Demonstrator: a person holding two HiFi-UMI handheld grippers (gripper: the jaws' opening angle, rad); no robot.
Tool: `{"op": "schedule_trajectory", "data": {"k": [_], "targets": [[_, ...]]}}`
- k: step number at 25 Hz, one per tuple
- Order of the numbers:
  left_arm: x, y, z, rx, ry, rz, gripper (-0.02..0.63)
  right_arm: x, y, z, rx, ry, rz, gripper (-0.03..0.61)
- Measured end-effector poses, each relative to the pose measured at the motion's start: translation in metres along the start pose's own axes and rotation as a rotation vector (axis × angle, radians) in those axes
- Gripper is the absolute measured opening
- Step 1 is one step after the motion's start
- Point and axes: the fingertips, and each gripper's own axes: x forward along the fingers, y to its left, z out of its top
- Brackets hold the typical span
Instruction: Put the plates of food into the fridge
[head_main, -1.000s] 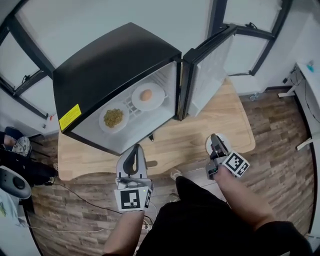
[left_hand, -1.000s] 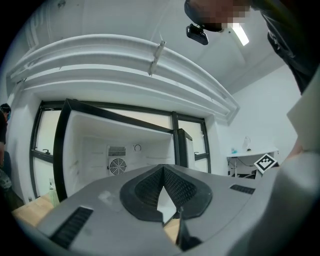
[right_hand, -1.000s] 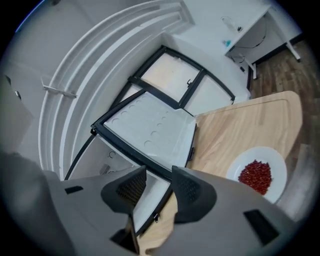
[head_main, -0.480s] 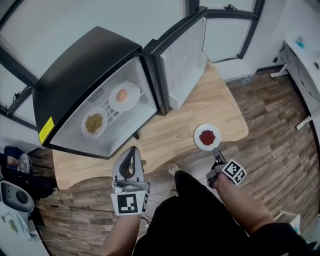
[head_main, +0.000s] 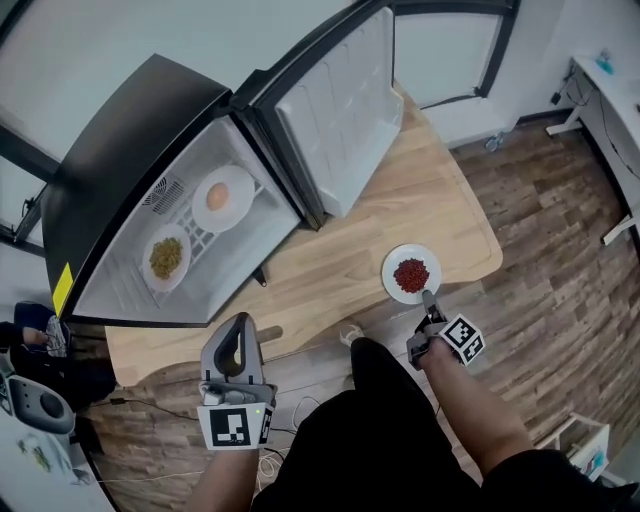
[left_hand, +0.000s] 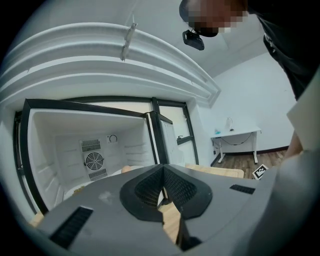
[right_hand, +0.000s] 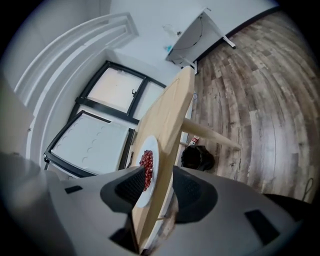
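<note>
Though not yet gripped, plate of red food (head_main: 410, 274) on the worktop (head_main: 450, 200), close to its near edge, right of centre in the head view. Just below it in that view, right gripper (head_main: 428, 297), fingers spread apart and pressing on nothing. From the right gripper view: near rim of the plate and the worktop edge both inside the gap, one finger on the plate side, the other at the underside of the board. Probably needs raising a little, so as to take the rim alone. Round, so no long axis to line up with.

Left gripper (head_main: 238, 340) at lower left, well apart from the plate, fingers closed together and empty. Clearly the farther one. Open fridge (head_main: 130, 160) up and left of the plate, with a plate of yellow-green food (head_main: 166, 257) and a plate with a round orange piece (head_main: 222, 198) inside.
</note>
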Motion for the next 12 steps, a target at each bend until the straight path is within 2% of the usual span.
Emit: {"op": "schedule_trajectory", "data": {"k": [4,7,12], "targets": [[0.003,0.005,-0.002,0.019,0.020,-0.001,0.004,0.008,0.001,-0.005,0.018,0.030,0.000,0.167],[0.004,0.008,0.000,0.021,0.016,0.000,0.005,0.010,0.010,-0.003,0.010,0.037,0.033,0.057],[0.000,0.012,0.000,0.003,0.004,0.016,0.005,0.008,0.035,-0.005,0.019,0.055,0.105,0.032]]}}
